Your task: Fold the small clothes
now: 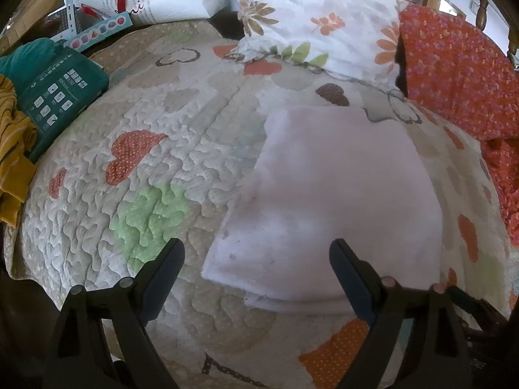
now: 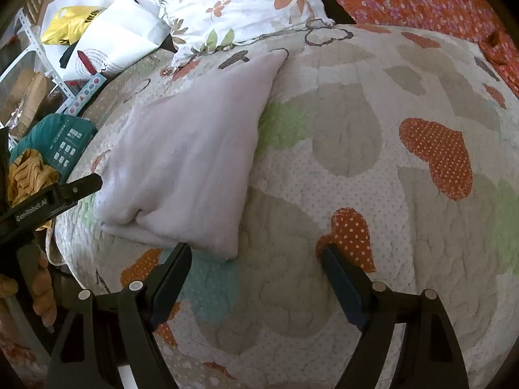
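A pale pink fleece garment (image 1: 337,194) lies folded flat on the quilted bedspread (image 1: 129,162). It also shows in the right wrist view (image 2: 188,162), left of centre. My left gripper (image 1: 256,253) is open and empty, just above the garment's near edge, with one finger over the cloth. My right gripper (image 2: 256,256) is open and empty, hovering over the bedspread (image 2: 373,162) just right of the garment's near corner. The left gripper's finger (image 2: 81,186) shows at the left in the right wrist view, beside the garment's left edge.
A floral pillow (image 1: 318,19) and an orange flowered cover (image 1: 460,74) lie at the back. A teal package (image 1: 55,94) and a mustard striped garment (image 1: 13,149) sit at the left bed edge. A white bag (image 2: 107,45) and metal shelving (image 2: 39,48) stand beyond.
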